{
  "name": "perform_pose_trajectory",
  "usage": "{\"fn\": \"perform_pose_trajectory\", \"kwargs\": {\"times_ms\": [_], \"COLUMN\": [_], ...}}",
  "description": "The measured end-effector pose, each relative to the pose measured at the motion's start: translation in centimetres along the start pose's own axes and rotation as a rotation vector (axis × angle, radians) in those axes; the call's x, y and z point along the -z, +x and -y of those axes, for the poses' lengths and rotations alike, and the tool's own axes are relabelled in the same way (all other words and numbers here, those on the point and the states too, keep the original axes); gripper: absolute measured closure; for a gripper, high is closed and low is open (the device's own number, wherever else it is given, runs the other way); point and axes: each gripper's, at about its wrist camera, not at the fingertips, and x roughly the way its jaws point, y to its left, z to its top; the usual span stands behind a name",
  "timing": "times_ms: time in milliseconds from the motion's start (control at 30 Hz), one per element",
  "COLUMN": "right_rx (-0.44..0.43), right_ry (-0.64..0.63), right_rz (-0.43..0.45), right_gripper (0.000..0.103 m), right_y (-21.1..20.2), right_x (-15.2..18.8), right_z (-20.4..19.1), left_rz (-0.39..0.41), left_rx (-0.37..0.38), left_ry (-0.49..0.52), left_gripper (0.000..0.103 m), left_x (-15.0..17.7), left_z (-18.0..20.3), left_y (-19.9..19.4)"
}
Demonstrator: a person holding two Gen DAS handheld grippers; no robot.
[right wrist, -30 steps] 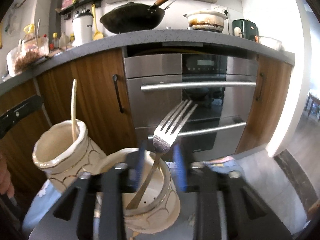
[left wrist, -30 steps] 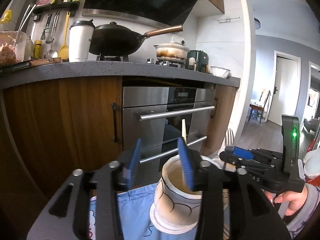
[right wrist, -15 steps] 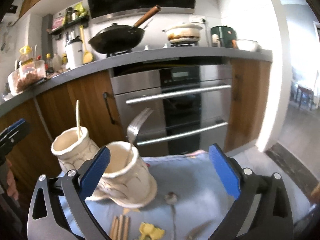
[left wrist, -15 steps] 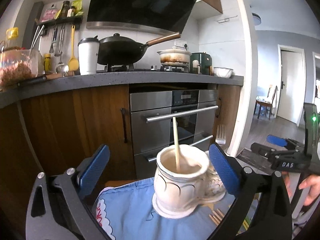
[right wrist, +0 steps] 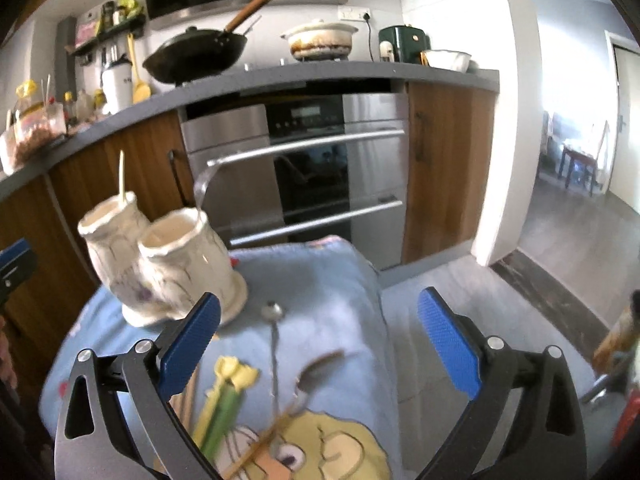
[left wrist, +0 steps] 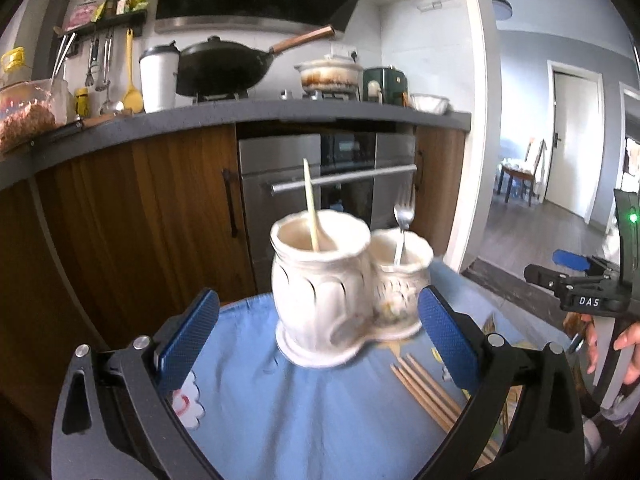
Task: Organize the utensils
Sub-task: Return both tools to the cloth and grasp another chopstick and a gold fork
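Both grippers stand wide open, nothing between the blue pads. The left gripper points at the double ceramic holder, which sits on the blue cloth just beyond the fingertips, and the pads touch nothing. In the holder's left cup a pale chopstick leans upright; in the right cup a fork stands tines up. On the cloth to the near right of the holder lies a bundle of wooden chopsticks, partly behind the right finger. Far right in this view, the right gripper shows, a person's hand under it.

From the right wrist view, the right gripper hangs over the cloth, open and empty. The holder sits at the far left, well clear of the pads. Between the fingers lies a small metal spoon, bowl end far, and just near and right of it a second, blurred spoon. Behind it all: the steel oven and a black wok on the counter.
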Motion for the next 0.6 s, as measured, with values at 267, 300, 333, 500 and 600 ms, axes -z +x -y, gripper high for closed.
{"fn": "perform_pose_trajectory", "kwargs": {"times_ms": [267,300,333,500,600], "right_rx": [-0.013,-0.014,-0.015,-0.026,-0.034], "right_ry": [-0.014,-0.021,-0.027,-0.028,-0.028], "right_rz": [-0.066,-0.072,-0.079,-0.103,-0.117], "right_gripper": [0.005,0.005,0.005,0.005,0.005], "right_y": [0.9,1.0,1.1,1.5,1.7], "right_x": [2.3,2.6,2.8,3.7,4.2], "right_z": [-0.3,-0.4,-0.5,-0.9,-1.0], "left_rz": [-0.168,-0.179,-0.192,-0.269,-0.298], "left_rx": [0.044,0.044,0.047,0.058,0.052], "left_ry": [0.038,0.045,0.049,0.026,0.01], "left_gripper": [0.005,0.005,0.005,0.005,0.005], "left_x": [4.7,5.1,5.6,7.6,8.3], "left_z": [3.7,4.1,4.6,5.8,6.1], "left_y": [1.8,2.0,2.2,3.8,4.4]}}
